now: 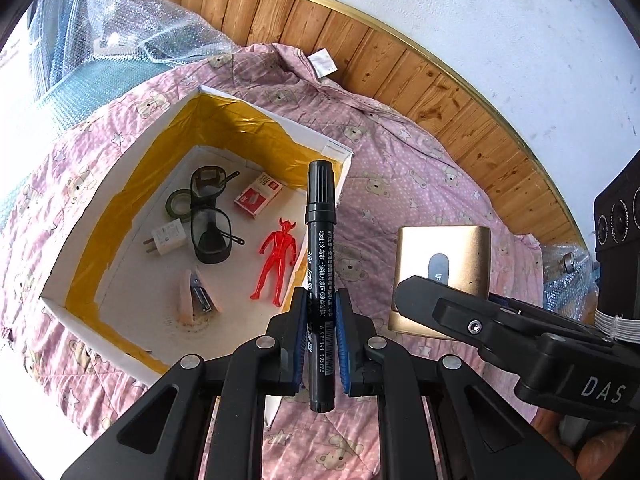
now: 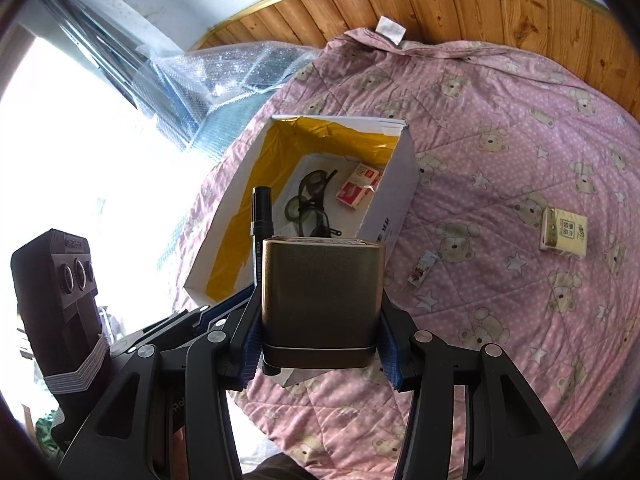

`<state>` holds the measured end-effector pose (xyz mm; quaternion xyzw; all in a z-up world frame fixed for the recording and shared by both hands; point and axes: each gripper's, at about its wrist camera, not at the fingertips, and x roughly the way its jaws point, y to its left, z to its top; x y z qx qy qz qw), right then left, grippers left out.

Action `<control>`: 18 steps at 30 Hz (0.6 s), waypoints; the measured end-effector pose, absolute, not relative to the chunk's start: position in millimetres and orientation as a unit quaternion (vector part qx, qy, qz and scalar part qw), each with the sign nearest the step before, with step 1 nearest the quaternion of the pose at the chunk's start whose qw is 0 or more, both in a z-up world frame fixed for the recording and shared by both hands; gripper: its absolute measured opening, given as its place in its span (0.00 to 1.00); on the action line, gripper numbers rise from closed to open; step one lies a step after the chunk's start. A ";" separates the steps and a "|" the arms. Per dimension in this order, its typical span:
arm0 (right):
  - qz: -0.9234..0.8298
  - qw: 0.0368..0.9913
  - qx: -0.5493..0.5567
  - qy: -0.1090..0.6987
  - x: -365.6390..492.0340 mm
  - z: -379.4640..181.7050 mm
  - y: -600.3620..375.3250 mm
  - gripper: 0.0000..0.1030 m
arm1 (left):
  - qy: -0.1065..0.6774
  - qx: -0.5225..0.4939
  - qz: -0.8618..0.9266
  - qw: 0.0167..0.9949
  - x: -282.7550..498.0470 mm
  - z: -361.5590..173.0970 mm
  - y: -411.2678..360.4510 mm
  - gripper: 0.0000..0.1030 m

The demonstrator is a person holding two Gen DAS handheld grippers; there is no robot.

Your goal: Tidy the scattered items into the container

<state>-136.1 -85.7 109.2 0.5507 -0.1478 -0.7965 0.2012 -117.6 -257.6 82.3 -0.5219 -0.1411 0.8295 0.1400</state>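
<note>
Carrying is the step: left gripper [image 1: 318, 320] clamps a black marker [image 1: 319, 248] at the box's [image 1: 120, 184] four-o'clock rim, right gripper [image 2: 320, 320] clasps a gold case [image 2: 320, 300]; next, move over the box and release.

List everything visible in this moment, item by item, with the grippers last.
box: 1, white with yellow-taped walls, on the quilt
glasses: 1, dark, in box
tape roll: 1, dark green, in box beside glasses
staple packet: 1, red and white, in box
charger plug: 1, white, in box
stapler: 1, pink, in box
toy figure: 1, red, in box
tissue pack: 1, cream, on quilt
small packet: 1, on quilt
quilt: 1, pink, bear print
marker: 1, black, in left gripper
gold case: 1, in right gripper
</note>
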 end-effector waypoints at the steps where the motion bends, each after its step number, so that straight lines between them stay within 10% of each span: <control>1: -0.796 0.203 0.551 -0.146 -137.3 109.4 -89.1 0.50 | -0.143 -0.522 0.829 0.138 -118.2 82.1 -261.3 0.14; 18: -0.784 0.228 0.567 -0.112 -159.0 98.8 -151.0 0.50 | -0.186 -0.526 0.826 0.084 -131.9 65.8 -336.9 0.14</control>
